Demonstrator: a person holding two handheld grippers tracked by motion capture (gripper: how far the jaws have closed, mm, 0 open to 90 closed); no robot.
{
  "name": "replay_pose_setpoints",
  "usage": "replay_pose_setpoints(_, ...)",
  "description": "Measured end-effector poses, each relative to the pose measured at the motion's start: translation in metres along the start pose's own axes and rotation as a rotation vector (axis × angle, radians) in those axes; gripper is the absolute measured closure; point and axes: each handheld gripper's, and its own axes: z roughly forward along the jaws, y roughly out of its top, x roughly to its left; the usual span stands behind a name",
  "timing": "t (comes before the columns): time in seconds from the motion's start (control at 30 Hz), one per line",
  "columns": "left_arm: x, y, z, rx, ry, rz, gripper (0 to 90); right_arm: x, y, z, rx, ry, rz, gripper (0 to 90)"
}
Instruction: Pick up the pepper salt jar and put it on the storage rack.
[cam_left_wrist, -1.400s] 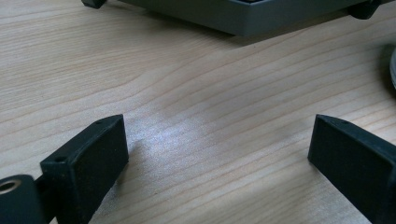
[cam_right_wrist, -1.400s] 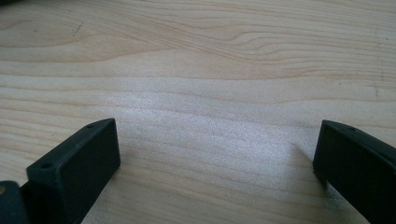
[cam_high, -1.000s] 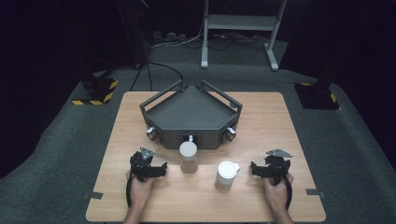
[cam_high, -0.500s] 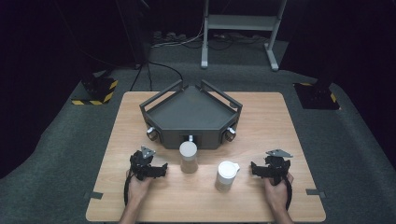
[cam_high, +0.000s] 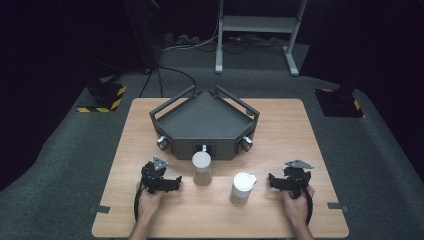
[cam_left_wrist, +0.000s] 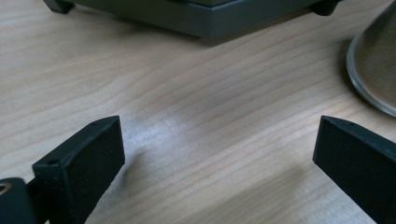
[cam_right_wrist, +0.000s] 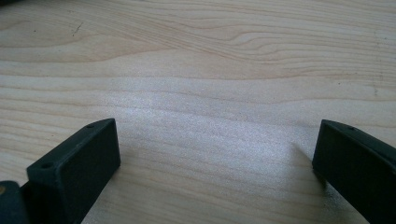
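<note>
The grey-beige round-topped canister (cam_high: 202, 168) and the white lidded cup with a small side tab (cam_high: 242, 188) stand near the bench's front edge, between the tongs. Both look light, rigid and smooth, so best gripped around the body. Left tongs (cam_high: 172, 184) and right tongs (cam_high: 274, 181) rest gaping, holding nothing. Behind sits the dark grey angular tray (cam_high: 175, 112).

A table (cam_high: 310, 130) carries everything. The left gripper (cam_high: 161, 181) rests at its near left, the right gripper (cam_high: 291, 181) at its near right, well apart. Between them stand two containers: a jar (cam_high: 202, 168) just right of the left gripper, and a lidded cup (cam_high: 242, 188) left of the right gripper. A tray (cam_high: 204, 122) sits beyond both, behind the jar.
</note>
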Motion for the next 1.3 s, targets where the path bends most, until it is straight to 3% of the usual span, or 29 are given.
replay_pose_setpoints(0.33, -0.001, -0.001, -0.009, -0.024, -0.063, -0.018, 1.7, 0.0, 0.0, 0.0, 0.0, 0.0, 0.0, 0.2)
replay_pose_setpoints(0.5, -0.01, 0.001, -0.01, -0.03, -0.108, 0.025, 1.6, 0.0, 0.0, 0.0, 0.0, 0.0, 0.0, 0.2)
replay_pose_setpoints(0.87, -0.015, 0.009, -0.003, -0.03, -0.198, 0.078, 3.0, 0.0, 0.0, 0.0, 0.0, 0.0, 0.0, 0.2)
replay_pose_setpoints(1.3, -0.029, 0.021, 0.003, -0.057, -0.236, 0.102, 6.5, 0.0, 0.0, 0.0, 0.0, 0.0, 0.0, 0.2)
